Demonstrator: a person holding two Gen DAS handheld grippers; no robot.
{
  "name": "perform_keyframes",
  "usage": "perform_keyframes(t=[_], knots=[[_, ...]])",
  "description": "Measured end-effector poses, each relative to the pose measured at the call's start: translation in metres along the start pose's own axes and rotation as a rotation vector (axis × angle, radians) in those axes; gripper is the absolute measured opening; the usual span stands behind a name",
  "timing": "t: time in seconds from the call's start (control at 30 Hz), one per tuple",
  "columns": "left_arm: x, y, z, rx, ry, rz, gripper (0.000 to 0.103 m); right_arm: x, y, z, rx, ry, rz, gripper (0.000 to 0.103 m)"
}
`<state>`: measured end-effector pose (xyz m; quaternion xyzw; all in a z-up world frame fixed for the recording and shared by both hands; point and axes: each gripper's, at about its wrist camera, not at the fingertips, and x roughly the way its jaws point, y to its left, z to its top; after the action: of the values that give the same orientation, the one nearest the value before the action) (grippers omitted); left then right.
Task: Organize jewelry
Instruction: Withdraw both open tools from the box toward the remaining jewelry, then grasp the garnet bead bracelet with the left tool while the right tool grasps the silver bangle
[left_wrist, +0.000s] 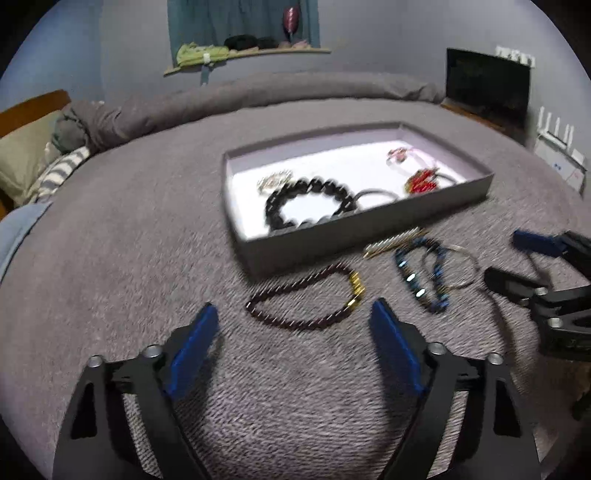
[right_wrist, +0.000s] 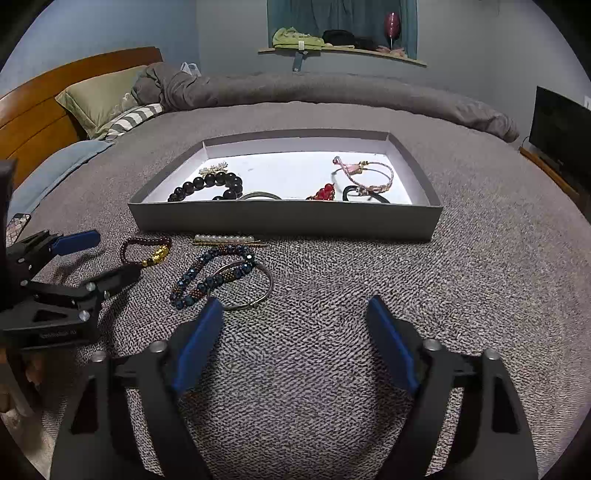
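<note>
A dark red bead bracelet (left_wrist: 306, 326) with a gold charm lies on the grey bedspread, just ahead of my open left gripper (left_wrist: 295, 308); its fingers sit either side of it without touching. To its right lie a blue bead bracelet (right_wrist: 207, 280), a silver bangle (right_wrist: 267, 286) and a pearl hair clip (right_wrist: 225, 239). My right gripper (right_wrist: 293, 304) is open over bare cover, its left fingertip close to the bangle. Behind stands the grey tray (right_wrist: 284, 221) holding a black bead bracelet (right_wrist: 210, 182), a pink bracelet (right_wrist: 369, 177) and other pieces.
A rolled grey duvet (right_wrist: 332, 88) runs along the far edge of the bed, with pillows (right_wrist: 99, 96) and a wooden headboard at the left. A phone (right_wrist: 18, 223) lies at the left edge. A dark screen (right_wrist: 561, 129) stands at the right.
</note>
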<state>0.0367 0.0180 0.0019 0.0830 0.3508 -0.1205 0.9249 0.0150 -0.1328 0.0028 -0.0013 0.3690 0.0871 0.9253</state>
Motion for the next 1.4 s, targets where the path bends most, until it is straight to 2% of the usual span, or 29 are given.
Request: perform_keyframes(t=[0.07, 0.13, 0.27, 0.37, 0.47, 0.77, 0.83, 0.9, 0.97, 1.03, 1.17, 1.4], knots=[[-0.001, -0.005, 0.003, 0.015, -0.013, 0.001, 0.071, 0.0, -0.002, -0.001, 0.011, 0.006, 0.007, 0.068], [0.001, -0.008, 0.005, 0.023, -0.007, -0.016, 0.063, 0.0, -0.002, -0.001, 0.016, 0.007, 0.014, 0.061], [0.004, -0.015, 0.006, 0.055, -0.003, -0.024, 0.053, 0.003, 0.001, 0.0, 0.017, 0.001, 0.025, 0.052], [0.008, -0.016, 0.006, 0.051, 0.012, -0.042, 0.044, 0.008, 0.004, 0.004, 0.012, 0.002, 0.03, 0.039], [0.014, -0.018, 0.003, 0.065, 0.036, -0.04, 0.039, 0.012, 0.005, 0.006, 0.013, 0.015, 0.04, 0.035], [0.021, -0.019, -0.001, 0.081, 0.057, -0.032, 0.038, 0.028, 0.014, 0.01, -0.001, 0.065, 0.021, 0.028], [0.022, -0.019, -0.001, 0.081, 0.058, -0.034, 0.037, 0.029, 0.015, 0.01, -0.002, 0.067, 0.017, 0.02], [0.021, -0.019, -0.001, 0.082, 0.058, -0.045, 0.029, 0.029, 0.018, 0.011, -0.013, 0.065, 0.01, 0.012], [0.02, -0.02, -0.001, 0.089, 0.055, -0.048, 0.021, 0.028, 0.017, 0.011, -0.013, 0.059, 0.015, 0.011], [0.018, -0.021, -0.002, 0.097, 0.05, -0.048, 0.019, 0.025, 0.015, 0.012, -0.004, 0.048, 0.025, 0.007], [0.016, -0.02, -0.001, 0.092, 0.041, -0.053, 0.009, 0.016, 0.013, 0.014, -0.007, 0.014, 0.023, 0.007], [0.006, -0.011, 0.003, 0.059, 0.013, -0.053, 0.007, -0.005, 0.009, 0.023, -0.017, -0.072, -0.005, 0.005]])
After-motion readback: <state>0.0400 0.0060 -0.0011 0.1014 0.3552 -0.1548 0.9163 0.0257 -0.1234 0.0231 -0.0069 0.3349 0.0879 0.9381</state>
